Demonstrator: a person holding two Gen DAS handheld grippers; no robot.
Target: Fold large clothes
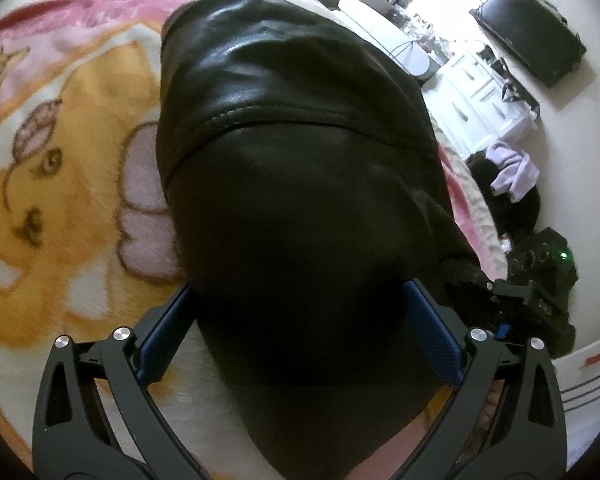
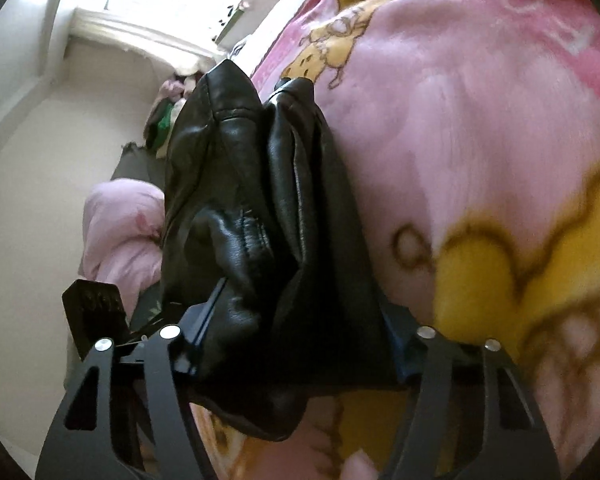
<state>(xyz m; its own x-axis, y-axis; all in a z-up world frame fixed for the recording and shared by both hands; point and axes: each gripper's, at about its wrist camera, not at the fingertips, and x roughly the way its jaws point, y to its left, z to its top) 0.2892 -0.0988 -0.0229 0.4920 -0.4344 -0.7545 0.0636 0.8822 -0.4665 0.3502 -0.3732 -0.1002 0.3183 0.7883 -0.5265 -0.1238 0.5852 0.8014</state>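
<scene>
Left wrist view: left gripper [image 1: 300, 320] spread wide around a black leather garment [image 1: 292, 128] lying on a pink-and-orange cartoon fleece blanket [image 1: 60, 168]. Right gripper [image 2: 296, 312] straddles bunched leather folds [image 2: 236, 200]; whether its pads press them is unclear

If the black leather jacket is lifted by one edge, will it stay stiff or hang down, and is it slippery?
The jacket probably hangs down: it already lies in soft folds on the blanket. Its glossy surface suggests pads may slip. The thick bunched layers look rather heavy.
</scene>
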